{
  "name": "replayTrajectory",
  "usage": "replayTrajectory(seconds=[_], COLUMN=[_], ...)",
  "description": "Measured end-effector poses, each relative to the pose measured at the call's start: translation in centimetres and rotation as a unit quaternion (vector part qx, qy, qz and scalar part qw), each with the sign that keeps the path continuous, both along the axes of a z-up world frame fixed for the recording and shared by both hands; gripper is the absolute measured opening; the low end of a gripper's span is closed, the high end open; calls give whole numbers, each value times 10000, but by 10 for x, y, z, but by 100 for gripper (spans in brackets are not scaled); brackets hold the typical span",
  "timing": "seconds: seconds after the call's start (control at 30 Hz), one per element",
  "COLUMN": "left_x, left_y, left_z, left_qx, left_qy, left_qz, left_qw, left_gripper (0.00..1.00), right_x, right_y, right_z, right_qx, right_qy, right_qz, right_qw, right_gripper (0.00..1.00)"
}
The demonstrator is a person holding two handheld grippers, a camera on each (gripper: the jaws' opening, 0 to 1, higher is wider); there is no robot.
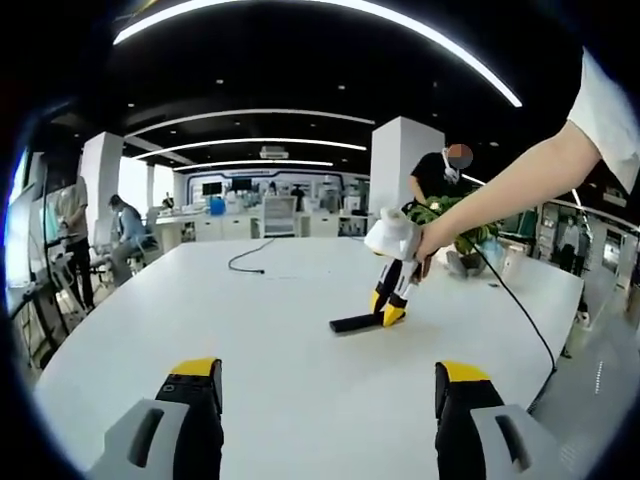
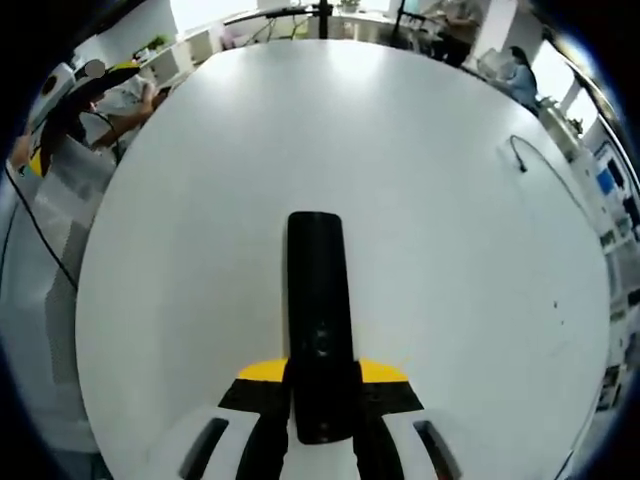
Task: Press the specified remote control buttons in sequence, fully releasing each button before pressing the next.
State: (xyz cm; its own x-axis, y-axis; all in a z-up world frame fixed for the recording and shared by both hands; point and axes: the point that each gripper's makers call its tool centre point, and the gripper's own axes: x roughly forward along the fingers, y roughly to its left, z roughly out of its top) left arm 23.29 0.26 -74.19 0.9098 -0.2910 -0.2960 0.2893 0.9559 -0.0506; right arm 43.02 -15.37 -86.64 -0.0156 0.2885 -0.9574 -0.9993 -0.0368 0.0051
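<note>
Fingers (image 2: 262, 372) flank the black remote (image 2: 318, 330) — right gripper (image 2: 322, 375).

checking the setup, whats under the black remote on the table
The black remote lies flat on the bare white table. Its near end sits between the right gripper jaws, hiding what lies beneath there.

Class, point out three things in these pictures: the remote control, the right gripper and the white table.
remote control (image 2: 318, 300), right gripper view, middle of its black body.
right gripper (image 1: 390, 314), left gripper view, between its yellow tips.
white table (image 2: 450, 200), right gripper view, bare top.

R hand-held gripper (image 1: 388, 312) tips-down on black remote (image 1: 357, 323), white table (image 1: 280, 330)
</note>
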Motion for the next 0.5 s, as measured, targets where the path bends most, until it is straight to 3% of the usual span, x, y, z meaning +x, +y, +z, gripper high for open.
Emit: replayTrajectory(seconds=[0.23, 0.33, 0.4, 0.43, 0.5], left_x=[0, 1, 0, 0, 0], left_y=[2, 2, 2, 3, 2], left_z=[2, 2, 2, 2, 2], left_qx=[-37, -23, -20, -22, -47], left_qy=[-40, -52, -48, -46, -49], left_qz=[54, 54, 65, 69, 54], left_qw=[10000, 10000, 10000, 10000, 10000], left_gripper=[91, 91, 91, 91, 91], right_x=[1, 6, 0, 1, 3], right_y=[-2, -4, -6, -7, -9], right_z=[0, 1, 2, 2, 9], right_qx=[-71, 114, 236, 270, 385], right_qy=[-181, -326, -156, -218, -395], right_qz=[-321, -670, -1064, -1164, -1059], right_qw=[9993, 9972, 9939, 9926, 9928], right_gripper=[22, 25, 37, 40, 36])
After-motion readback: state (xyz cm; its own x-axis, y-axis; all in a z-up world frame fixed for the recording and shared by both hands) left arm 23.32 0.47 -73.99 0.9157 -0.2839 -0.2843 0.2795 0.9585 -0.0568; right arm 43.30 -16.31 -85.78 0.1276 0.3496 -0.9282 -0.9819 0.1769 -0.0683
